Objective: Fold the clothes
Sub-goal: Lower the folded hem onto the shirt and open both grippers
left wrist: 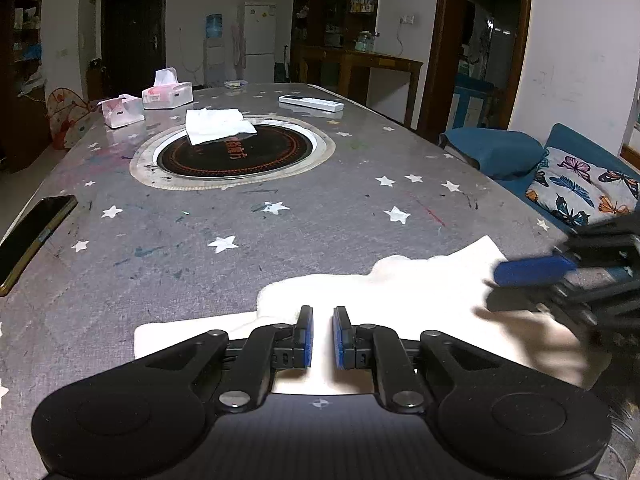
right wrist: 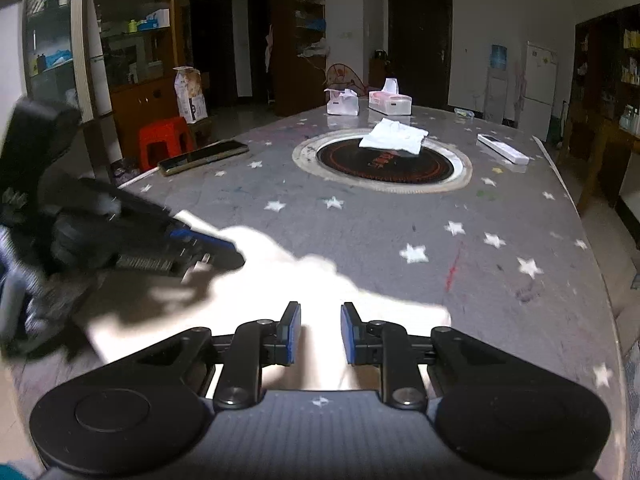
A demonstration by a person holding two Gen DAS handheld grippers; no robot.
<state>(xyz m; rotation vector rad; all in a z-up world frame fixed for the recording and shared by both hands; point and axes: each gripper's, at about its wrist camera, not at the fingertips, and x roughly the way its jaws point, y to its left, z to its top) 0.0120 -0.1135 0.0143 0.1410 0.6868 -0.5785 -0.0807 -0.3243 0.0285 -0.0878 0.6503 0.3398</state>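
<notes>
Over on the left wrist view, a white garment (left wrist: 400, 300) is seen spread flat on the near part of a grey, star-printed table (left wrist: 280, 220). The left gripper (left wrist: 323, 320) is held just above the cloth's near edge with its blue pads (left wrist: 306, 332) only a narrow gap apart, and nothing is seen pinched between them, so it's parked nearly closed but empty. The right gripper (left wrist: 532, 272) is caught blurred at the right edge, with one blue pad laid over the garment's far corner; whether cloth is actually clamped there can't be told. Further back, a folded white cloth (left wrist: 216, 125) is lying partly across a round black cooktop inset (left wrist: 236, 152). A phone (left wrist: 32, 236) is set at the left edge, a white remote (left wrist: 311, 103) and two tissue boxes (left wrist: 167, 94) are placed toward the far end.

From the right wrist view, the same garment (right wrist: 304, 292) is seen under and ahead of the right gripper (right wrist: 320, 320), whose pads are kept slightly apart with only flat cloth visible below the gap, nothing gripped. The left gripper (right wrist: 208, 246) is smeared at the left, resting at the garment's edge. The folded cloth (right wrist: 394, 136) is again seen on the cooktop (right wrist: 384, 166), with the remote (right wrist: 502, 148) off to the right and the phone (right wrist: 204, 156) to the left.
</notes>
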